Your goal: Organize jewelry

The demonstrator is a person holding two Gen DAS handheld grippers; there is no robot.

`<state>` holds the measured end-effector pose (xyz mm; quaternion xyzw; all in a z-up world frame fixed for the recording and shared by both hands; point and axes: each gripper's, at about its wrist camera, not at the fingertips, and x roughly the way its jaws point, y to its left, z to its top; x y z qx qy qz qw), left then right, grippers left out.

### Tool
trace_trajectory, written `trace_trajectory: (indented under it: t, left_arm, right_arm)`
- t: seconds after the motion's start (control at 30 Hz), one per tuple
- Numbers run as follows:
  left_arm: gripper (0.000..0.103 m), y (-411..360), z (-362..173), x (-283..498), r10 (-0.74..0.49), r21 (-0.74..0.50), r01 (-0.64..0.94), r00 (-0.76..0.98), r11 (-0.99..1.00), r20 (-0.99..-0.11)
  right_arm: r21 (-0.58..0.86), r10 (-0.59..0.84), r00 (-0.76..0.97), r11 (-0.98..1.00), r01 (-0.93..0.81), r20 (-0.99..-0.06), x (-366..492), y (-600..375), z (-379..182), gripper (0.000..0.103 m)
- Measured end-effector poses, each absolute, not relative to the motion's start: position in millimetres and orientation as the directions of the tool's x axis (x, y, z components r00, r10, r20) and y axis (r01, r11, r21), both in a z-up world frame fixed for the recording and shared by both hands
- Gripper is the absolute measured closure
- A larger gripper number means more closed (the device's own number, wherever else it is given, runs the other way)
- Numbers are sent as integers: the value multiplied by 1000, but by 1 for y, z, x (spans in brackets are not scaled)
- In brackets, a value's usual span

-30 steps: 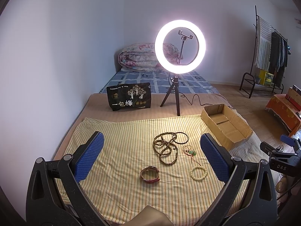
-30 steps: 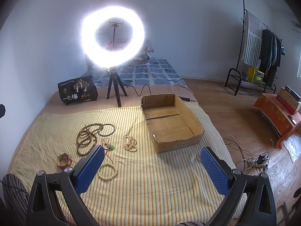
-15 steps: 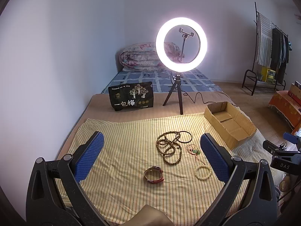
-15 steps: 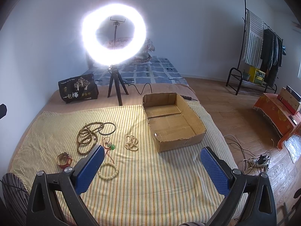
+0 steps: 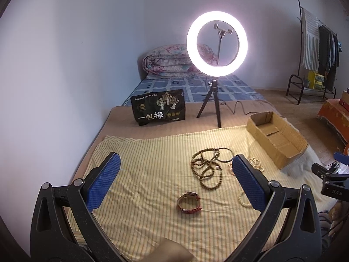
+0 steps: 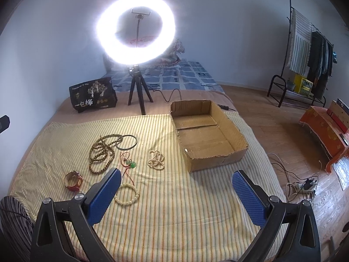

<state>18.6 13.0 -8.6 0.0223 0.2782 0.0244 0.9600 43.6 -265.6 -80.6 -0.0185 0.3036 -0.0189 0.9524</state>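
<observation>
Left gripper (image 5: 174, 181) and right gripper (image 6: 175, 193) hover above the cloth (image 6: 174, 218), fingers wide apart, holding nothing. Beads (image 6: 101, 152), watch (image 6: 73, 178) and bracelets (image 6: 127, 195) lie loose left of the box (image 6: 236, 131).

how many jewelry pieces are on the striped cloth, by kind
Brown bead strand: 1
Cream bead pieces: 2, a heaped strand and a bracelet
Dark bangle: 1
Red cord with green pendant: 1
Red strap watch: 1
Total: 6

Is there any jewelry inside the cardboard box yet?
No, the cardboard box shows only its bare bottom; the beads and bracelets lie on the striped cloth.
</observation>
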Motion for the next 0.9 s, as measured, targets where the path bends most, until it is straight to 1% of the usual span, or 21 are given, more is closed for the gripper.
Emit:
trace_trajectory:
  t: [0.1,0.17,0.27,0.33,0.4,0.47,0.53,0.57,0.6,0.67,0.73,0.77,0.8,0.83,0.9]
  left_arm:
    - [0,19,-17,25,56,62,-26,836,998,-546]
    - [0,24,-25,31,65,79,-27,834,997,-548]
    - [0,33,-39,42,65,85,-19,818,996,-572]
    - [1,39,-50,51,61,75,-20,800,997,-597]
    - [11,45,-65,61,66,73,-26,772,997,-632]
    - [17,48,-83,72,50,59,-13,731,998,-680]
    - [21,51,-101,81,13,22,5,684,1000,-730]
    - [26,53,-109,85,-1,6,8,660,1000,-751]
    - [34,54,-120,90,-14,-10,10,630,1000,-776]
    - [40,55,-135,96,-30,-31,7,591,999,-806]
    - [43,56,-152,100,-55,-61,8,552,998,-832]
    - [46,55,-158,102,-63,-69,10,537,998,-841]
    - [48,55,-164,104,-68,-74,9,526,997,-848]
    - [48,55,-169,105,-75,-82,8,515,997,-854]
    - [49,54,-177,110,-93,-106,3,495,994,-864]
  right_arm:
    - [-42,-26,832,999,4,-554,48,-263,-86,0]
    - [-68,-30,825,998,-10,-564,56,-259,-94,0]
    - [-110,-31,804,993,-42,-594,69,-252,-107,3]
    - [-81,5,763,994,-75,-647,78,-247,-120,8]
    - [-46,50,730,993,-111,-682,87,-241,-133,12]
    - [-17,92,691,989,-149,-717,100,-234,-148,16]
    - [-9,108,652,985,-174,-751,106,-230,-159,22]
    - [-9,116,633,981,-191,-765,111,-226,-167,24]
    - [-7,121,610,979,-204,-783,113,-225,-171,26]
    - [9,141,560,973,-231,-816,117,-221,-182,31]
    - [29,159,516,967,-252,-842,120,-218,-191,35]
    - [28,160,501,965,-261,-851,126,-216,-197,37]
    - [30,161,481,963,-269,-862,129,-215,-202,41]
    - [36,165,463,961,-276,-871,133,-213,-207,46]
    - [50,172,426,958,-281,-888,138,-213,-213,50]
